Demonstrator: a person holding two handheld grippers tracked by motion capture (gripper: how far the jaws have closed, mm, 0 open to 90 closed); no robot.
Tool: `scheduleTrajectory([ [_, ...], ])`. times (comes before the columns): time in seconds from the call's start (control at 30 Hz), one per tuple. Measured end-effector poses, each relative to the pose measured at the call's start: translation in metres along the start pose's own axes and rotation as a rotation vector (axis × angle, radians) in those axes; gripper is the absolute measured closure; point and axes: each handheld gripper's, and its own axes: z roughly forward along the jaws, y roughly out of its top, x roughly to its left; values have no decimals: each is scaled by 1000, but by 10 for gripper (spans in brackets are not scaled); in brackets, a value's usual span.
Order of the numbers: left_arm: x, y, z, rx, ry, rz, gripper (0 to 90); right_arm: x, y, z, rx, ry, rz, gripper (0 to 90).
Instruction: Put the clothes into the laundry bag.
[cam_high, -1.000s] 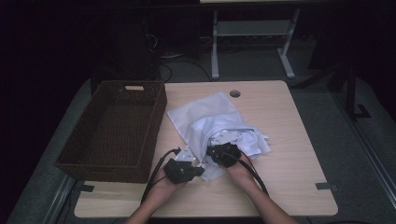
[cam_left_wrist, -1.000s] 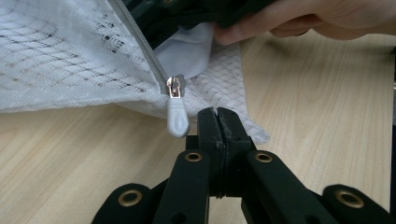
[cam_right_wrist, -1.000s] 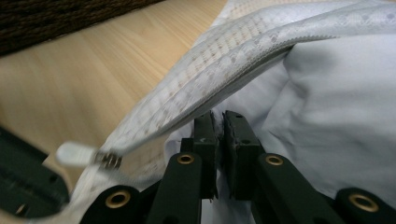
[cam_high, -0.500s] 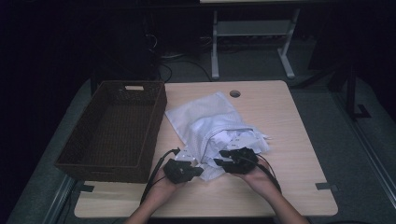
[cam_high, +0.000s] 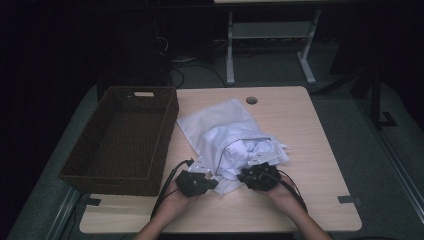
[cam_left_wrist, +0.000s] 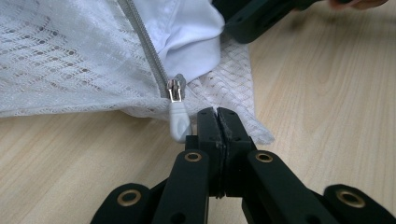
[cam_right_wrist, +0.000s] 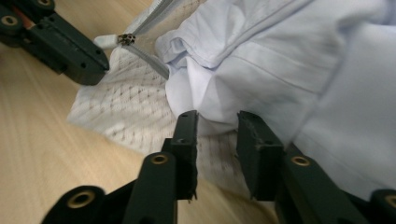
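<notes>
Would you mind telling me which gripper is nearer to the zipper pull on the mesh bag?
Left. The left gripper is shut on the mesh bag edge right beside the zipper pull. The right gripper, jaws apart, is farther along, at the white garment.

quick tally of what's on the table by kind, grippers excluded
Mesh laundry bag: 1
White garment in the bag: 1
Wicker basket: 1
Total: 3
</notes>
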Motion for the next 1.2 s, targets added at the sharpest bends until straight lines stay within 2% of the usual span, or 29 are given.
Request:
scheduleTrajectory([
  [0.17, -1, 0, 1, 4, 1, 0, 891, 2, 5, 15, 1, -5, -1, 851],
  [0.23, -1, 0, 2, 3, 1, -1, 891, 2, 6, 19, -2, -9, -2, 882],
  [0.37, -1, 1, 3, 9, -6, 5, 891, 5, 11, 22, -37, 13, 14, 890],
  [0.53, -4, 1, 3, 10, -7, 19, 892, 13, 28, 31, -95, 24, -1, 892],
  [0.77, -3, 1, -2, 4, -26, 16, 896, 11, 43, 53, -126, -11, 7, 893],
  [0.9, -4, 2, -4, 5, -39, 16, 897, 10, 49, 66, -148, -53, 14, 894],
  [1.03, -5, 2, -4, 6, -41, 19, 897, 9, 57, 77, -166, -77, 26, 893],
  [1.1, -5, 2, -4, 7, -36, 18, 896, 8, 60, 82, -172, -83, 33, 892],
  [1.2, -3, 0, -5, 10, -35, 11, 896, 10, 60, 81, -163, -76, 15, 877],
])
